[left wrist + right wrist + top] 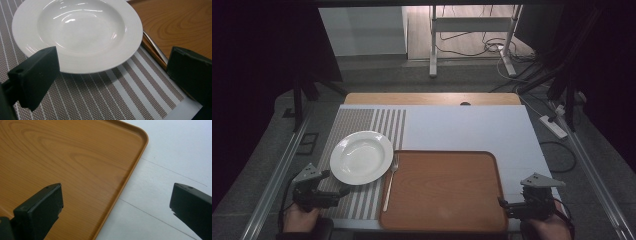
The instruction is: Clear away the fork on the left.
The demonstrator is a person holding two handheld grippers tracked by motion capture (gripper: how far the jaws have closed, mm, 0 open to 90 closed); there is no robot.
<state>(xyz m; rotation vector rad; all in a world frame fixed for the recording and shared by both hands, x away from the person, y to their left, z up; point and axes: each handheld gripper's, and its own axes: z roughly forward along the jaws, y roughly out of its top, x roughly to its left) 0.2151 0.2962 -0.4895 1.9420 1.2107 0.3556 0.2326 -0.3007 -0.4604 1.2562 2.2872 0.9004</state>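
The person is holding the left tool [323, 192], jaws spread wide and empty, just short of the round white ceramic plate [361, 157] lying ahead on the striped woven placemat [362, 200], while the right tool [517, 205], equally spread, is hovering by the wooden tray's [447, 190] near right corner.

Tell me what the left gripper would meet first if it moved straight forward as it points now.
Probably the near rim of the white plate on the striped placemat. The left gripper is open and points at it, though the height is hard to judge.
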